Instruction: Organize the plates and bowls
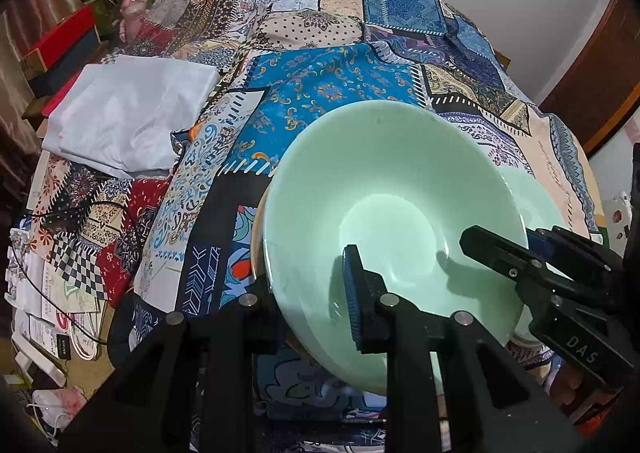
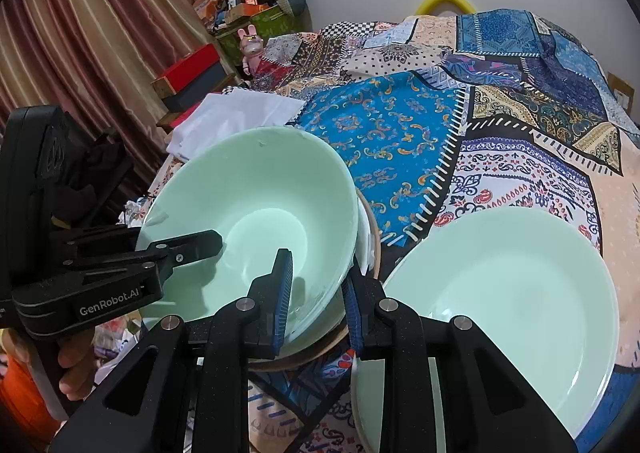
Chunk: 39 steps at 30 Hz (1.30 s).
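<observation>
A pale green bowl [image 1: 384, 189] is tilted over the patchwork tablecloth [image 1: 320, 93], held at two sides of its rim. My left gripper [image 1: 308, 277] is shut on the near rim, one blue pad [image 1: 354, 293] inside the bowl and the other finger hidden outside it. In the right wrist view, my right gripper [image 2: 316, 273] is shut on the bowl [image 2: 256, 213] at its right rim, one pad inside and one outside. The left gripper [image 2: 200, 243] reaches in from the left. A tan-rimmed dish [image 2: 376, 249] lies just under the bowl. A green plate [image 2: 500, 313] sits to the right.
A folded white cloth [image 1: 128, 113] lies on the table's far left. A white plate rim [image 2: 360, 405] shows under the green plate. A pink rabbit toy [image 2: 251, 45], boxes and a striped curtain [image 2: 92, 33] stand beyond the left edge. Papers and cables [image 1: 60, 293] lie low on the left.
</observation>
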Tool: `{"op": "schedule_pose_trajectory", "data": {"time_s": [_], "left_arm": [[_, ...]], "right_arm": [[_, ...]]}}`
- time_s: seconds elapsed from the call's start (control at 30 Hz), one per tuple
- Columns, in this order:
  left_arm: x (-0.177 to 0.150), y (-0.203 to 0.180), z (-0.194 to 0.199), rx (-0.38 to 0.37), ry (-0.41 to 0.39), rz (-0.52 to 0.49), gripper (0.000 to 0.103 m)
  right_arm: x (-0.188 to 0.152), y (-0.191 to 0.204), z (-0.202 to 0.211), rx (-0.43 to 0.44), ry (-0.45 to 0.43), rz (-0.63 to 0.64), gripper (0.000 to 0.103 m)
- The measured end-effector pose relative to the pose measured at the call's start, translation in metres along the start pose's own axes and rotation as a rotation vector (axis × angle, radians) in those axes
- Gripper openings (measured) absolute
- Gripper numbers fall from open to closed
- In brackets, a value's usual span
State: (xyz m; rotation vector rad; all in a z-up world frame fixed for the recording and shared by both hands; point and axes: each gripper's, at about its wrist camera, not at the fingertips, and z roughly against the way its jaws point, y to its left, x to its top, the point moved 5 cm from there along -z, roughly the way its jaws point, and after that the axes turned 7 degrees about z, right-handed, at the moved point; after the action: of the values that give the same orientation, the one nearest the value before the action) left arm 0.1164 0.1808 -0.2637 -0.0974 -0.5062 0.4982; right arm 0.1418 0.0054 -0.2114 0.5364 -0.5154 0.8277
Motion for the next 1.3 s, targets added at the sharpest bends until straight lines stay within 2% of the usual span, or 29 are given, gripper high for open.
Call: {"op": "schedule_pose_trajectory", "data": {"time_s": [0.47, 0.6, 0.83, 1.1, 1.3], "left_arm": [[0.004, 0.001, -0.006, -0.005, 0.011, 0.005, 0.023], [0.006, 0.002, -0.007, 0.006, 0.008, -0.002, 0.023], [0.008, 0.001, -0.002, 0.024, -0.007, -0.008, 0.024], [0.011, 0.001, 0.004, 0.012, -0.007, 0.011, 0.023], [0.01, 0.006, 0.01, -0.019, -0.013, 0.039, 0.024]], "right_arm": [[0.003, -0.002, 0.003, -0.021, -0.005, 0.027, 0.022], [0.003, -0.006, 0.005, -0.05, -0.007, 0.032, 0.023], [0.0, -0.013, 0.007, -0.033, -0.017, 0.02, 0.023], [0.001, -0.014, 0.012, -0.033, -0.047, 0.035, 0.025], [-0.003, -0.02, 0.013, -0.046, -0.033, 0.023, 0.025]]}}
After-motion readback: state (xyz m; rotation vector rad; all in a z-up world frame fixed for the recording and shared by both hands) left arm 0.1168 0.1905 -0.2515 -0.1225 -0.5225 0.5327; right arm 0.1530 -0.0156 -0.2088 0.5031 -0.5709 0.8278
